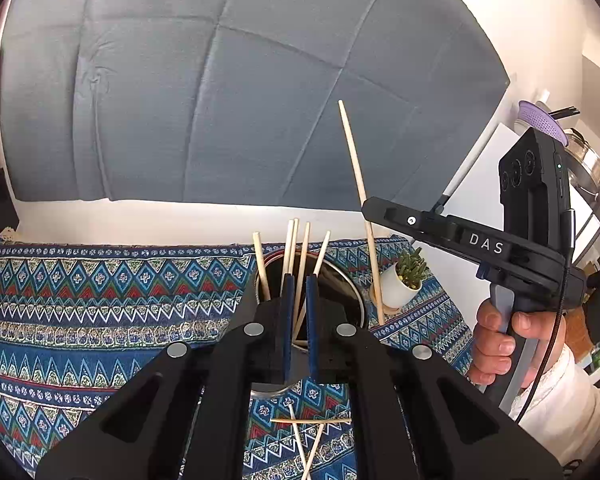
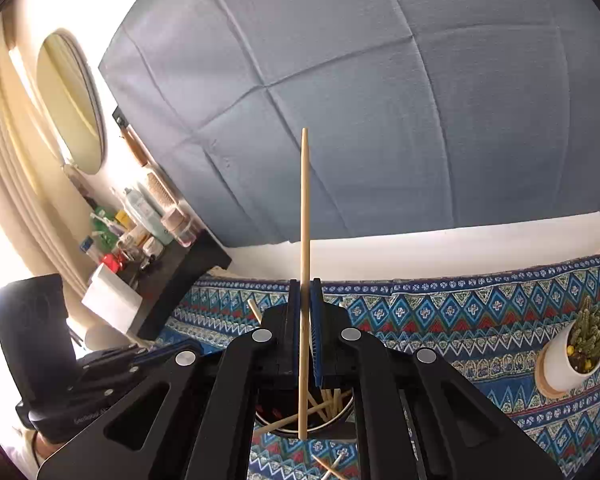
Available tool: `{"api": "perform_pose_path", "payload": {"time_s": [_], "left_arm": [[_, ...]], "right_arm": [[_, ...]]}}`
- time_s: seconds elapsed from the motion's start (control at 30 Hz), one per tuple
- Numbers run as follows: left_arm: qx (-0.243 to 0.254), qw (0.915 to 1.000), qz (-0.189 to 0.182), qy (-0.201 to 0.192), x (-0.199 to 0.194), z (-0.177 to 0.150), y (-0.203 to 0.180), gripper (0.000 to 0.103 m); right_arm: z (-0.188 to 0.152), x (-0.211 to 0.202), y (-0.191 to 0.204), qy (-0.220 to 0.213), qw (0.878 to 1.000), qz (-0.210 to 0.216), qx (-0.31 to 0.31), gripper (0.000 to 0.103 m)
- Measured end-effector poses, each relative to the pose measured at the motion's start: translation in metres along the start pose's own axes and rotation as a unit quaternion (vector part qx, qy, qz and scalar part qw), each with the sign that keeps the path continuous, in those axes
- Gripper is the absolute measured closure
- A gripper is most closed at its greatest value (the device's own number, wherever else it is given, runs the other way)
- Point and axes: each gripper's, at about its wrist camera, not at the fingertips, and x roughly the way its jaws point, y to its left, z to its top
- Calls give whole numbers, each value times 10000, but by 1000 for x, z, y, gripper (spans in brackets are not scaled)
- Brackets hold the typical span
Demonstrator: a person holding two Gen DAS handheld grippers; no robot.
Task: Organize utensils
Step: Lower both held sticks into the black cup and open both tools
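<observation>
Chopsticks in holder (image 1: 300, 264): we count about five pale wooden sticks standing tilted in the metal holder (image 1: 354, 280), which sits on the patterned cloth (image 1: 100, 300) over the table
Left tongs (image 1: 298, 320): pressed nearly together just above the holder's mouth; one stick in the holder shows through the slit between the pads, and we cannot tell that they pinch it, so we take them as empty
Loose chopsticks (image 1: 312, 424): a few lie crossed on the cloth just in front of the holder, not yet sorted
Held chopstick (image 2: 305, 240): the right tongs (image 2: 306, 320) pinch it near its lower third, upright, with its bottom end over the holder's opening
Handling: we judge each stick light, stiff and smooth, so it can pivot or slide in a loose pinch; thin wood could snap if levered against the rim
Where to hold: we would take a lying stick across its middle, where it balances, and one going in nearer the lower end, as now, to steer the tip
Plant pot (image 2: 572, 360): small white pot on a wooden coaster, to the right of the holder and apart from it, worth avoiding
</observation>
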Motion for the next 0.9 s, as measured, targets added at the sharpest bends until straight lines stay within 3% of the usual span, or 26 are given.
{"api": "perform_pose_path", "payload": {"time_s": [0.23,0.43,0.73,0.9], "left_arm": [[-38,9996,212,201,-5,-20,10,63],[95,9986,388,339,-9,-38,13,39],[217,9963,473,686,-1,-55,14,27],[627,9911,539,1039,12,-72,6,20]], "right_arm": [[-7,5,7,-530,9984,-9,-191,98],[-26,19,3,-381,9988,-185,-264,98],[-55,12,5,-40,9980,-372,-510,98],[-67,1,5,57,9966,-574,-580,94]]}}
